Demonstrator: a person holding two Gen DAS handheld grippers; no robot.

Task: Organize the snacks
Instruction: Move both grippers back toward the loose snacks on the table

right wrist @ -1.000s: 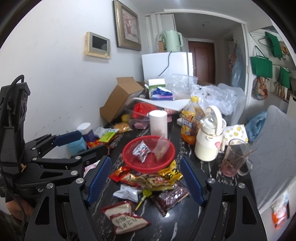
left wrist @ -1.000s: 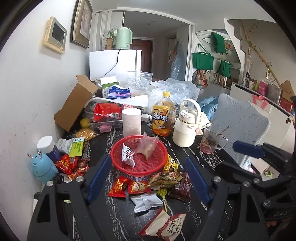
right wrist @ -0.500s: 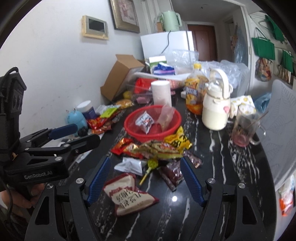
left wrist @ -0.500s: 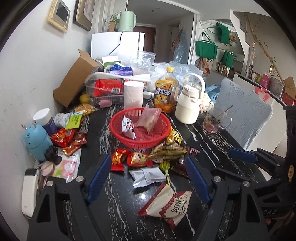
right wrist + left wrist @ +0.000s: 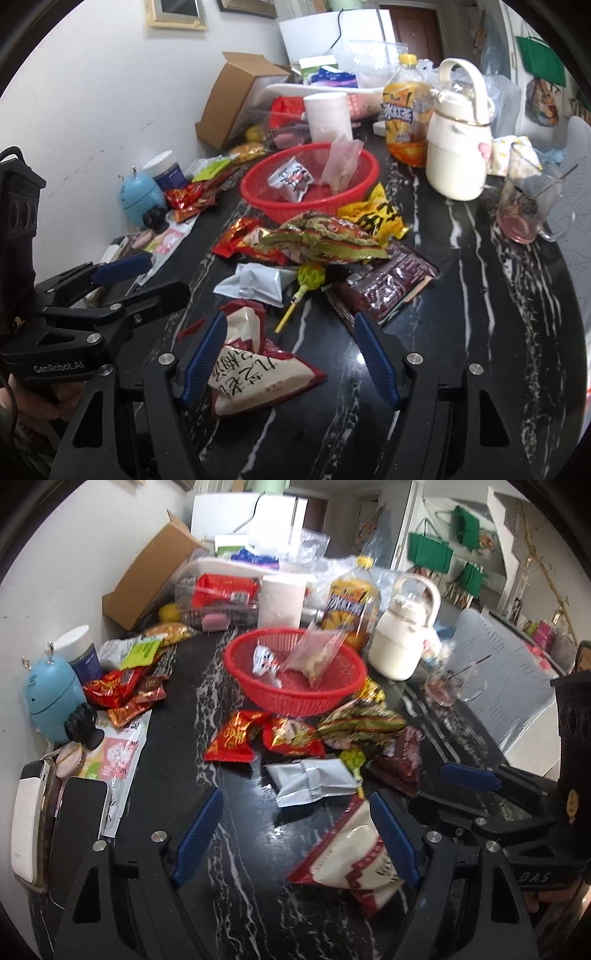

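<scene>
Both tools have dropped toward the black marbled tabletop point(image 5: 461, 295), and the snack pile now looms large. The right hand-held gripper point(image 5: 291, 354) has just been narrowing its jaws, though they remain apart, nothing pinched. The white-and-red crinkled snack packet point(image 5: 255, 373) lies between them at six o'clock, flat on the tabletop. The left hand-held gripper point(image 5: 295, 834) hangs wide and empty, with a silver foil sachet point(image 5: 314, 781) at its twelve o'clock. The round red plastic basket point(image 5: 310, 184) waits at twelve, already holding two packets. A pickup looks imminent.
</scene>
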